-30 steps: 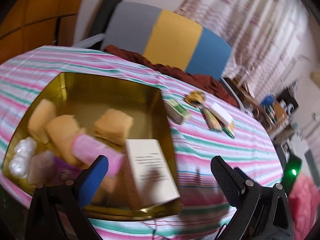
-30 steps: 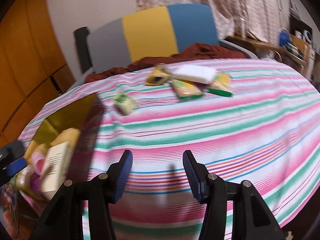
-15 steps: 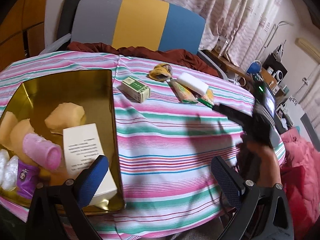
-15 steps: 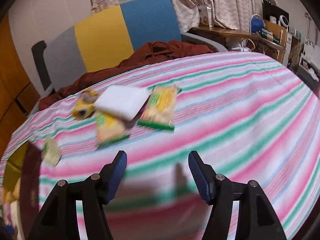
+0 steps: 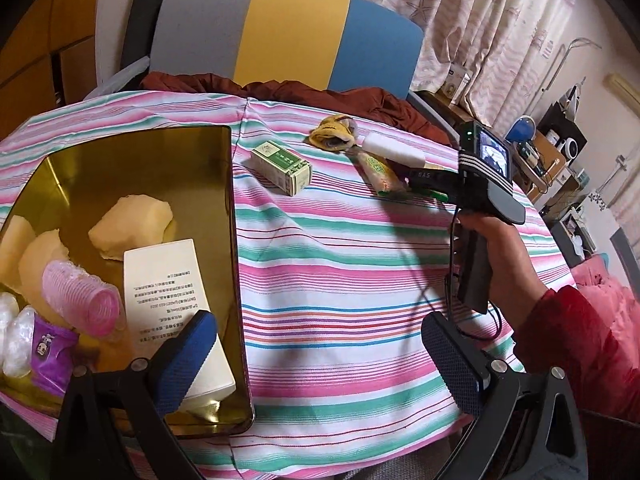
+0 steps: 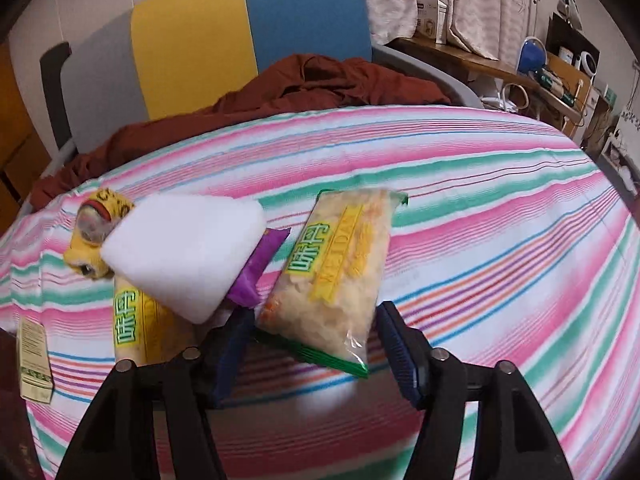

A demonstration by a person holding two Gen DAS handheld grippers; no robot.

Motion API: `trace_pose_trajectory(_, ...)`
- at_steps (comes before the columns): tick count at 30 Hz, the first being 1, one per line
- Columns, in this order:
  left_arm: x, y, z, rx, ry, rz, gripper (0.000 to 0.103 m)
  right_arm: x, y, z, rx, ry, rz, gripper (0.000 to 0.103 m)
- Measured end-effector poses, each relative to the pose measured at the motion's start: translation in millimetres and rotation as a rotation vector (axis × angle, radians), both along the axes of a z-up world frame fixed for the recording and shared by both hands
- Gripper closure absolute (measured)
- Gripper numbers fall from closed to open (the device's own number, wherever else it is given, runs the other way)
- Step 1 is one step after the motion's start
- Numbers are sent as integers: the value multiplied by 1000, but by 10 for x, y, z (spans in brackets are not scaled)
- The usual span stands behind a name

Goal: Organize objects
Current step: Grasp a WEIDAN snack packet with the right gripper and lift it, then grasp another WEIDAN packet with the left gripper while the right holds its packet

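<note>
A gold tin tray [image 5: 228, 184] at the left of the striped table holds yellow sponges [image 5: 130, 222], a pink hair roller [image 5: 78, 298], a white box [image 5: 168, 284] and a purple packet [image 5: 50, 346]. My left gripper [image 5: 320, 360] is open and empty over the tray's right edge. My right gripper [image 6: 312, 344] is open, its fingers either side of the near end of a yellow-green snack bag [image 6: 336, 268]. Beside the bag lie a white sponge block [image 6: 184, 252], a second snack bag [image 6: 136, 324], a purple wrapper [image 6: 256, 268], a yellow toy [image 6: 96, 228] and a green-white carton [image 6: 34, 356].
A chair with grey, yellow and blue back [image 5: 280, 32] stands behind the table with a dark red cloth [image 6: 304, 84] draped on it. Shelves with clutter [image 6: 560, 68] are at the far right. The right hand and its gripper body [image 5: 480, 184] show in the left wrist view.
My right gripper has moved forward across the table to the snack bag, which now sits between its fingers. My left gripper has pulled back from over the tray and turned right.
</note>
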State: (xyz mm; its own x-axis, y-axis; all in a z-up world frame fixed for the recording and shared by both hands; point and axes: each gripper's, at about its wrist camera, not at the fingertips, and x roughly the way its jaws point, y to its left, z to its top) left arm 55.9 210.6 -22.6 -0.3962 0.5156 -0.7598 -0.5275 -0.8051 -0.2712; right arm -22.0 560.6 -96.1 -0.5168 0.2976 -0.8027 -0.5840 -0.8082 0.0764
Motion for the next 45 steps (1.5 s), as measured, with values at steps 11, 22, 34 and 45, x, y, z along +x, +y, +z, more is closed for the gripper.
trace_pose_trajectory(11,-137,543,149,28,40,-55,0,670,157,17,19,11,-49,54)
trace_pose_trajectory(22,-954,1692,-242,0,6,-25,0,882,74,-10,52,74,-92,53)
trace_pose_trajectory(34,-1389,2445,-587,-147,79,16,2,904,38,-26,80,83,-108,53)
trace_pose_trajectory(45,-1426,2482,-727,-211,173,6,34,918,53,-42,79,92,-109,53)
